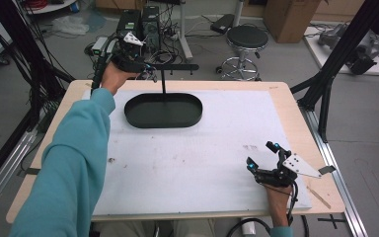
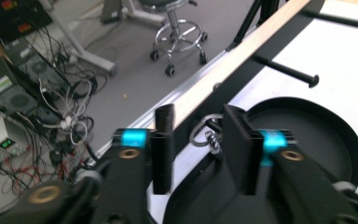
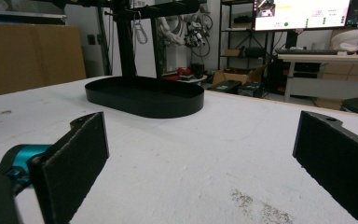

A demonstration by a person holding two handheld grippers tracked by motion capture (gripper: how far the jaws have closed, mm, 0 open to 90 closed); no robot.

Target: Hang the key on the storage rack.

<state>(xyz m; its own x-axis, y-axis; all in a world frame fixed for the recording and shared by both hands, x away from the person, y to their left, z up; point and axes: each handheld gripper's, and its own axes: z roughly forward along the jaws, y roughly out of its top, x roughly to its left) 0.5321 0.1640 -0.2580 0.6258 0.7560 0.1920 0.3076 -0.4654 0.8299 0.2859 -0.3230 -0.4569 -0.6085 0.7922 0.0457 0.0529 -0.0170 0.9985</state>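
High view: oval black metal tray [image 1: 163, 110]

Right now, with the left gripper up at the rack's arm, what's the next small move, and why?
Probably ease the left gripper straight back from the rack's arm. Its jaws stand apart and neither pad seems to press on the carabiner, which hangs from that arm on its own. Its ring sits between the pads, so a sideways pull might snag it.

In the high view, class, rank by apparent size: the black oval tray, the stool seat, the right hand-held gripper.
1. Black oval tray
2. Stool seat and right hand-held gripper: similar apparent size, and the stool stands farther off, so unranked.
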